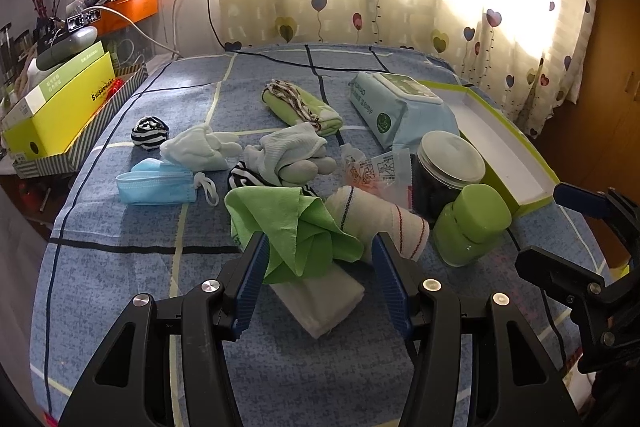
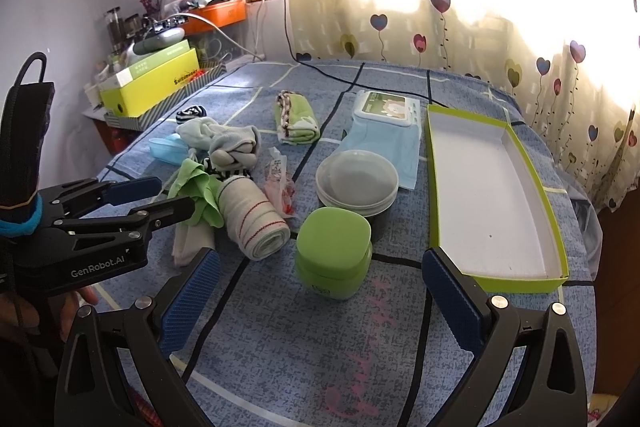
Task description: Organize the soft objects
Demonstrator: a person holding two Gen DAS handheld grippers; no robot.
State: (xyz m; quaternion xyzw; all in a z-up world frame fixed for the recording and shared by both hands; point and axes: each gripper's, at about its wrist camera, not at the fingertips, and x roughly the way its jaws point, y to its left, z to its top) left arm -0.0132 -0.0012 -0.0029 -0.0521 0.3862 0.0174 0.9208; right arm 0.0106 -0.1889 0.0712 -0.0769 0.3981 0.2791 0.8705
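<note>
A crumpled green cloth (image 1: pixel 296 239) lies on a folded white cloth (image 1: pixel 320 303) on the blue checked bedcover (image 1: pixel 132 267). My left gripper (image 1: pixel 320 259) is open, one finger on each side of the green cloth; the left pad (image 1: pixel 256 267) touches it. In the right wrist view the left gripper (image 2: pixel 176 193) reaches that cloth (image 2: pixel 196 187) from the left. A rolled white sock with red stripes (image 1: pixel 380 219) lies just beyond. My right gripper (image 2: pixel 320 259) is open above the bedcover, a green jar (image 2: pixel 332 251) in front of it and nothing held.
Further back lie a blue face mask (image 1: pixel 156 183), pale socks (image 1: pixel 200 147), grey socks (image 1: pixel 288 155), a striped sock ball (image 1: pixel 150 133) and a rolled green towel (image 1: pixel 304 105). A wipes pack (image 1: pixel 396 107), a dark jar (image 1: pixel 444 171) and a shallow green-edged box (image 2: pixel 492 195) stand right.
</note>
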